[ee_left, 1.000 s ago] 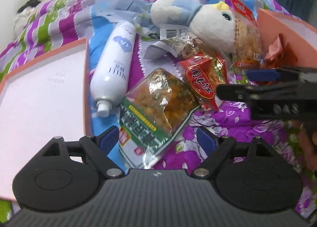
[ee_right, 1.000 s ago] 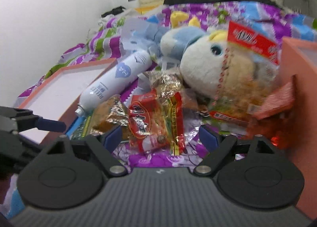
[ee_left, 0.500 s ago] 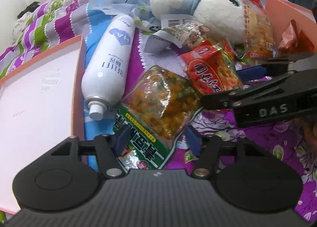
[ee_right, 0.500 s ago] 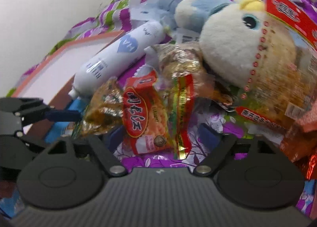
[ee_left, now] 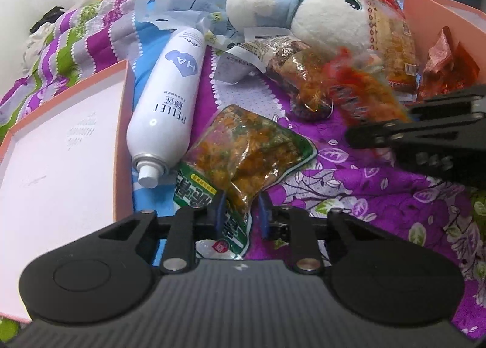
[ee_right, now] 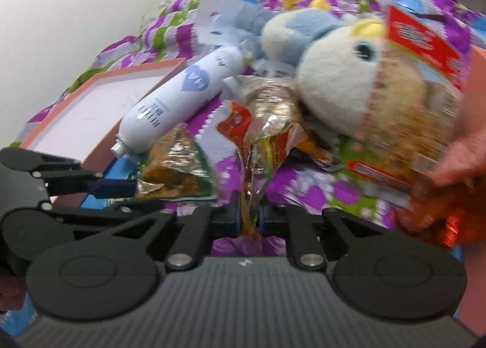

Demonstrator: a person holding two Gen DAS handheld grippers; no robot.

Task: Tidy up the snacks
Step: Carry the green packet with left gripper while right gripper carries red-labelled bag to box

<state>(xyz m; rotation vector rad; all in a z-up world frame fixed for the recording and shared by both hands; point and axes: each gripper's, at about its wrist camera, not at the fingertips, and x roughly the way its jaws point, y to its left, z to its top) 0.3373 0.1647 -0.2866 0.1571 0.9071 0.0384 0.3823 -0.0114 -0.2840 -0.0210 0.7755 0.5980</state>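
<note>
Near the white bottle (ee_left: pixel 165 96), the left gripper (ee_left: pixel 241 211) pinches a green snack bag (ee_left: pixel 240 150); the right gripper (ee_right: pixel 250 216) clamps a red packet (ee_right: pixel 258 135) (slippery foil could tear or slide free).

A glossy, crinkled plastic film is seen on the green snack packet (ee_left: pixel 243 150) and on the red snack packet (ee_right: pixel 261 138). A smooth, slightly shiny shell is shown by the white spray bottle (ee_left: pixel 170 99). Soft, fuzzy cloth is seen on the plush toy (ee_left: pixel 319 17), printed woven cloth on the bedspread (ee_left: pixel 379 196), and matt card on the pink box lid (ee_left: pixel 60 141).
</note>
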